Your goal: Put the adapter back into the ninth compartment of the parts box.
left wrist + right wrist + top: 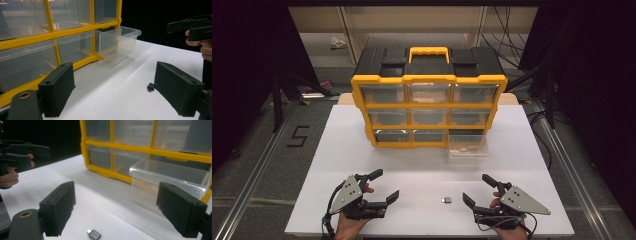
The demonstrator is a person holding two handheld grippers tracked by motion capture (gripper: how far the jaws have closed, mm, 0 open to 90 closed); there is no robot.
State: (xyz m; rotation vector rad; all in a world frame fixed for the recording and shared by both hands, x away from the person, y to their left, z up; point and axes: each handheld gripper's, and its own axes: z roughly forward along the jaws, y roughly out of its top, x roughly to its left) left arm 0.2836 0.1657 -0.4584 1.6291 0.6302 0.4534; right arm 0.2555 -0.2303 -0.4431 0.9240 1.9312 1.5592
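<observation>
The small grey metal plug [446, 200] lies on the white counter [422, 160] between both wide-open tongs (empty ones), nearer the right tongs [475, 191] than the left tongs [384, 185].

Wide bare table [412, 165] lies between the near edge and the yellow organizer [429, 107], which walls off the far side. Its bottom-right clear drawer [468, 150] juts out onto the table, narrowing the way there. A small adapter [446, 200] sits on the open stretch between the two grippers.
</observation>
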